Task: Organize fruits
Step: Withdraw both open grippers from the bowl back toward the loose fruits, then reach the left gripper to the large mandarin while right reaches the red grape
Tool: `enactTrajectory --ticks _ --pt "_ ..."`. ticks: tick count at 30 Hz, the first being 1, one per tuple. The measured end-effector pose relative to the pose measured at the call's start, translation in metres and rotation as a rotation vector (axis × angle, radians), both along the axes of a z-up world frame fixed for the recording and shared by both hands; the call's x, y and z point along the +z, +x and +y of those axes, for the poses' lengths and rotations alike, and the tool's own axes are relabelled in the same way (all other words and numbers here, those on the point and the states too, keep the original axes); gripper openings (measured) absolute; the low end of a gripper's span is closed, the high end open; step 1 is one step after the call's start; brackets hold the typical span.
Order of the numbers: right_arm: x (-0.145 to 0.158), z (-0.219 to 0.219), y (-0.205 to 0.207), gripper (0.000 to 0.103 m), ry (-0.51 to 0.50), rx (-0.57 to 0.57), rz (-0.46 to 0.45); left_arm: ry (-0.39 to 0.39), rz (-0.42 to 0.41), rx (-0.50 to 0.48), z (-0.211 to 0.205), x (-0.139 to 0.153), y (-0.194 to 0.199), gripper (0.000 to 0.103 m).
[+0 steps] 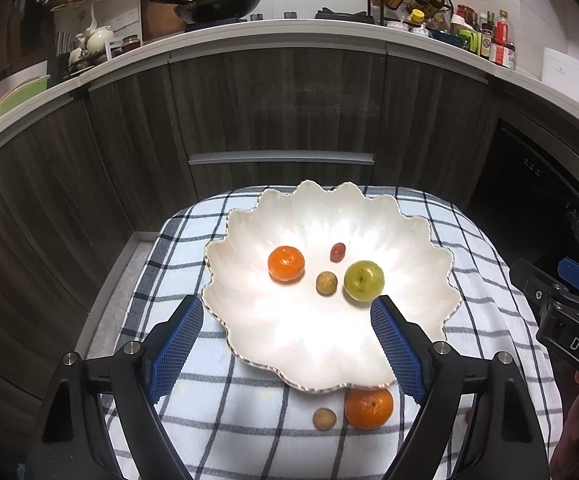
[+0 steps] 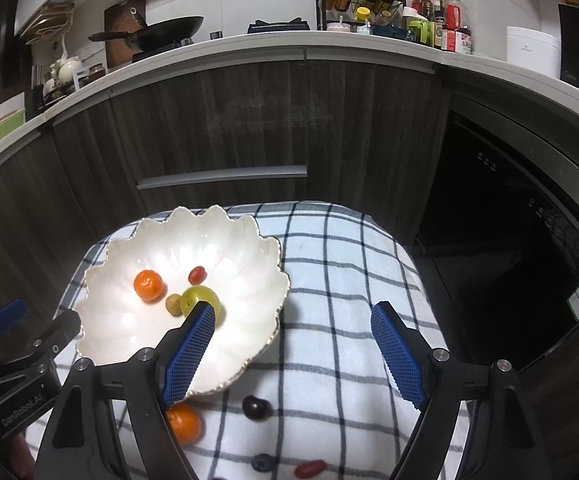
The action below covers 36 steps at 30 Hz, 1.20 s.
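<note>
A white scalloped bowl (image 1: 249,320) (image 2: 249,264) sits on a checked cloth. In it lie an orange (image 1: 286,263) (image 2: 148,285), a small brown fruit (image 1: 326,283) (image 2: 172,303), a red grape tomato (image 1: 337,251) (image 2: 197,275) and a green apple (image 1: 363,281) (image 2: 197,296). On the cloth in front of the bowl lie a second orange (image 1: 368,407) (image 2: 183,422), a brown fruit (image 1: 324,418), a dark cherry (image 2: 256,407), a blueberry (image 2: 263,463) and a red tomato (image 2: 310,469). My left gripper (image 1: 287,316) is open and empty over the bowl. My right gripper (image 2: 293,322) is open and empty above the bowl's right rim.
The checked cloth (image 1: 489,300) (image 2: 349,280) covers a small table in front of dark wood cabinets (image 1: 281,112). A counter (image 1: 249,30) behind holds a wok, bottles and a spice rack. A dark oven (image 2: 509,240) is at right.
</note>
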State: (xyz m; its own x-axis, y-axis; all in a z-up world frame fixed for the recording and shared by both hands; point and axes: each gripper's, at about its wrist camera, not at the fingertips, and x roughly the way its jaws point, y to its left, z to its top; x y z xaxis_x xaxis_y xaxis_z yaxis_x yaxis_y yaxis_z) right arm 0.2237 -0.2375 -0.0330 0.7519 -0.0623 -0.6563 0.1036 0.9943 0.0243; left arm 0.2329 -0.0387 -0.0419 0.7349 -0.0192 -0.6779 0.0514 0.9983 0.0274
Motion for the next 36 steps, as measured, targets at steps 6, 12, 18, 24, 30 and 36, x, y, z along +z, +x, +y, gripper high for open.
enactTrajectory --ticks 6,12,18,24,30,36 --pt "-0.004 -0.004 -0.015 0.081 0.004 0.013 0.009 0.006 -0.005 -0.02 -0.004 -0.003 -0.015 0.086" --pt "-0.01 -0.006 -0.026 0.081 -0.002 0.023 0.018 0.005 0.001 -0.043 -0.009 -0.009 -0.025 0.086" --pt "-0.016 -0.008 -0.034 0.081 0.002 0.022 0.034 0.008 0.0 -0.056 -0.011 -0.012 -0.031 0.086" --pt "-0.019 -0.009 -0.039 0.081 -0.005 0.019 0.036 0.001 0.003 -0.074 -0.012 -0.015 -0.04 0.086" --pt "-0.025 -0.013 -0.047 0.081 -0.012 0.023 0.042 0.006 0.004 -0.097 -0.018 -0.02 -0.047 0.086" --pt "-0.034 -0.02 -0.054 0.081 -0.008 0.018 0.057 0.003 0.008 -0.121 -0.027 -0.028 -0.053 0.086"
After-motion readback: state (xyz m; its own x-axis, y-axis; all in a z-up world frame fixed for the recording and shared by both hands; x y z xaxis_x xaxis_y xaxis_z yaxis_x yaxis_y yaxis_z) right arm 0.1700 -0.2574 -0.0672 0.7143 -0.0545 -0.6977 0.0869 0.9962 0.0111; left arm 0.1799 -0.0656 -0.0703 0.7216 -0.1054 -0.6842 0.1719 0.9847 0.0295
